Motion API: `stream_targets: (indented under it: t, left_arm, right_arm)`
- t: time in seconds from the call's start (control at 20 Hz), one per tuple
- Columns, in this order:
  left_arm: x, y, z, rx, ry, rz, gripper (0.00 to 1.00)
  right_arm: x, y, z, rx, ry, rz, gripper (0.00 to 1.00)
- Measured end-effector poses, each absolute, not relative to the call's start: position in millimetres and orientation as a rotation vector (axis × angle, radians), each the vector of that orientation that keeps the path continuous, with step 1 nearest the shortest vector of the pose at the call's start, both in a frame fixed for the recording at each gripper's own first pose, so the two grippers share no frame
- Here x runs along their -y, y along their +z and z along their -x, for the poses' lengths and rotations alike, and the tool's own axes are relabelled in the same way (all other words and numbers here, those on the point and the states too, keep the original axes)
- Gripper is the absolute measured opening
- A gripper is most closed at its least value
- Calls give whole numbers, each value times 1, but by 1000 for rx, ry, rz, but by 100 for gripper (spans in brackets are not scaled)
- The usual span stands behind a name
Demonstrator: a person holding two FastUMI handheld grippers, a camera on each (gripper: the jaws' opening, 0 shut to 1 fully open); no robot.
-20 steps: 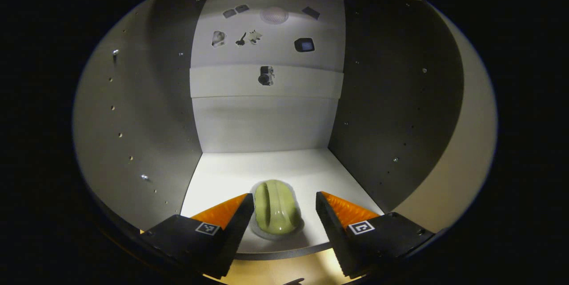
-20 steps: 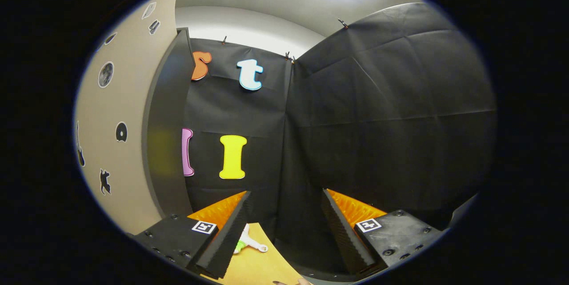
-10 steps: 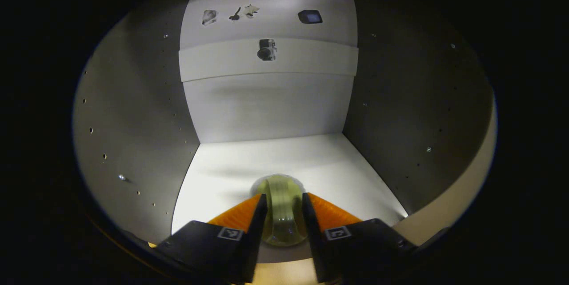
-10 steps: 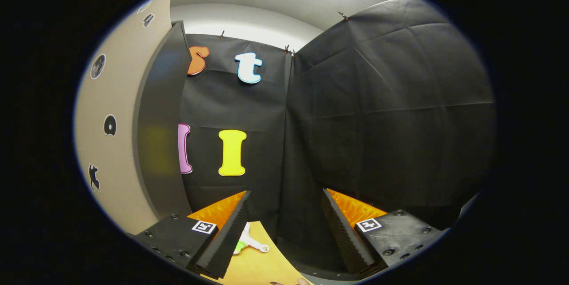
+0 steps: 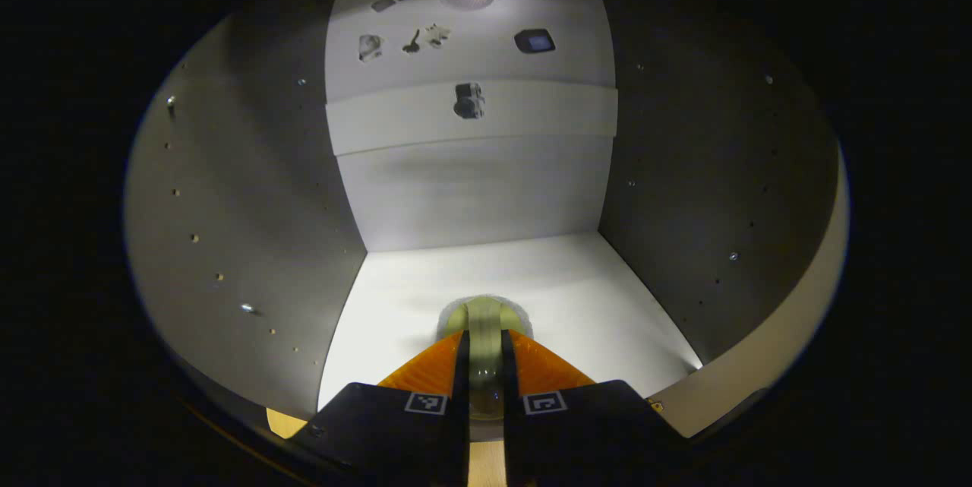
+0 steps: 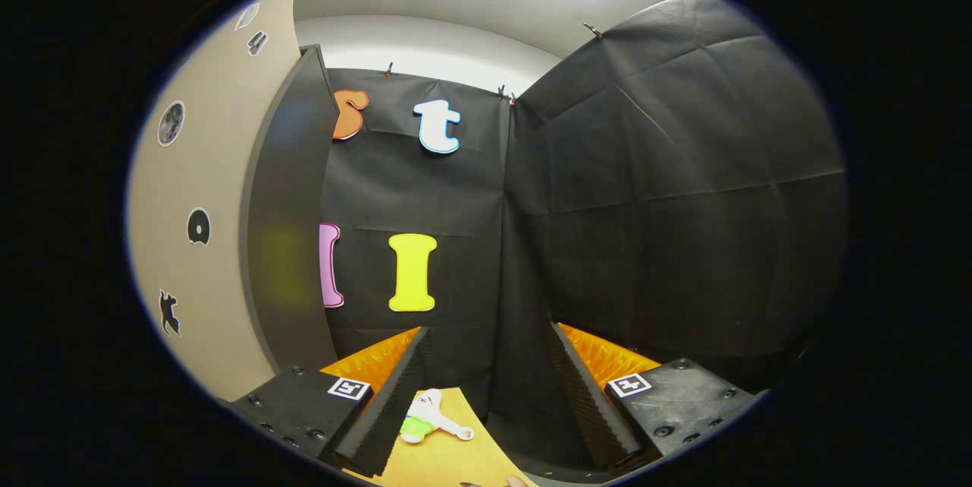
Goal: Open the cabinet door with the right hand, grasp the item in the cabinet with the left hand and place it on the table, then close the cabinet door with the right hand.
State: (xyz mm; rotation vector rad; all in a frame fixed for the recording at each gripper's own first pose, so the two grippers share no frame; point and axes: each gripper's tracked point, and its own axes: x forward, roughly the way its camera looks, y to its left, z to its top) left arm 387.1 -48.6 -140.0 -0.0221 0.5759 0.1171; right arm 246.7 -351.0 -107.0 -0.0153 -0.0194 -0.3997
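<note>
My left tool [image 5: 484,365] pinches the green item [image 5: 484,324] on the cabinet shelf [image 5: 577,297], ready for lifting; right tool [image 6: 486,381] waits spread beside the open door [image 6: 285,229].

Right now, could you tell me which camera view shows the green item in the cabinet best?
The left gripper view: the green item sits on the cabinet floor, pinched between the left gripper fingers. The right gripper view faces the open cabinet door and the table, away from the item.

item [image 5: 484,320] on cabinet floor [image 5: 577,297], between left tongs [image 5: 484,377] | toy [image 6: 429,415] on table [image 6: 448,456]
</note>
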Motion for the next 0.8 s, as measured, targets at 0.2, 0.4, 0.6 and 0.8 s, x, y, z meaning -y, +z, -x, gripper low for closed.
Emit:
stream_targets:
  t: [0.2, 0.4, 0.6, 0.8]
  left_arm:
    - [49, -113, -347, -543, 113, 78, 22]
    - [57, -96, -289, -524, 81, 116, 21]
    - [62, -86, -232, -521, 60, 110, 22]
    - [68, -86, -182, -516, 42, 117, 22]
  right_arm:
    - [325, -105, -245, 14, -324, -39, 97]
    - [298, -94, -224, 32, -276, -34, 97]
    - [266, -82, -187, 37, -244, -18, 97]
    - [236, -76, -146, 32, -226, 5, 97]
